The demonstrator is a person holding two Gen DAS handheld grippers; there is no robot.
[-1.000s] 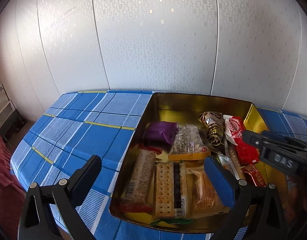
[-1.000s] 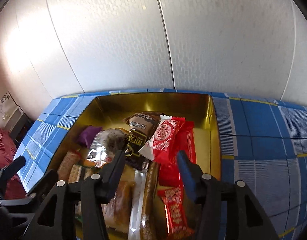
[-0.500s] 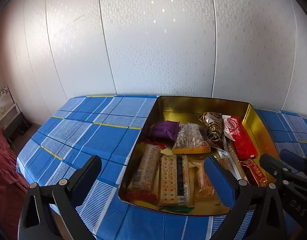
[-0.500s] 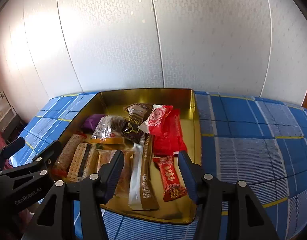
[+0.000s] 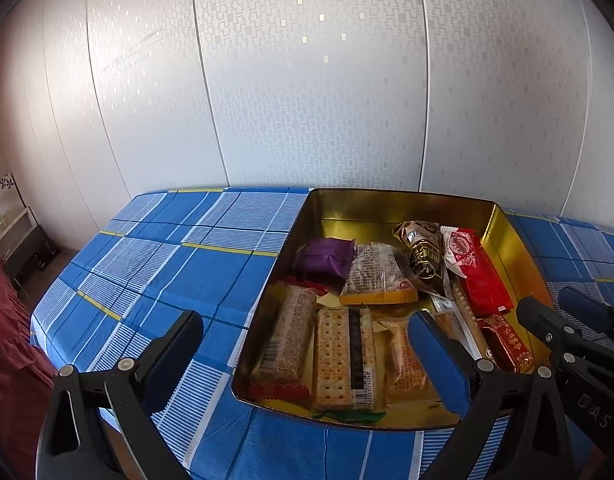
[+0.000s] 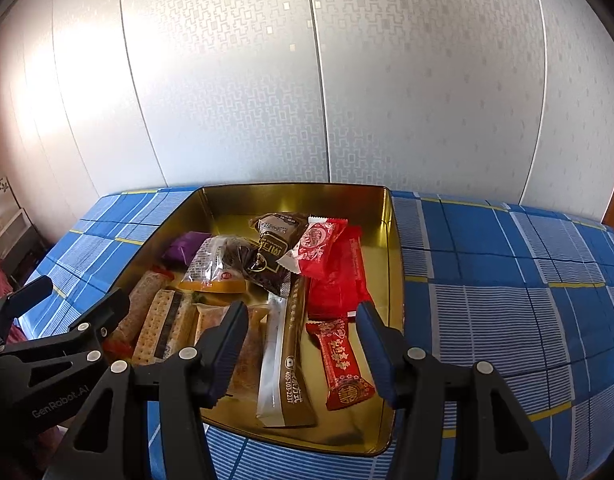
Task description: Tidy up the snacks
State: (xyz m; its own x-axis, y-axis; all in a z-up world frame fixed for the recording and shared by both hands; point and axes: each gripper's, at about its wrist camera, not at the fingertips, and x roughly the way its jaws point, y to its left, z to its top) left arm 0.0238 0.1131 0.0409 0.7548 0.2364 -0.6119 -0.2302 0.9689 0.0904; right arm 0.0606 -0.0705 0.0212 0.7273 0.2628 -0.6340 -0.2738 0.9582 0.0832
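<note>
Gold tin (image 6: 394,248) already held every visible snack, both the left gripper (image 5: 307,344) and right gripper (image 6: 301,332) gaping empty, so the task looked nearly finished

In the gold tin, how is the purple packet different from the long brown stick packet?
The purple packet is short, plump and plain; the long brown stick packet is thin, flat and printed with text and a number. The purple packet lies toward the far left of the gold tin; the stick packet reaches the near edge, partly under other snacks. Both are sealed and lie inside the tin, ungripped.
</note>
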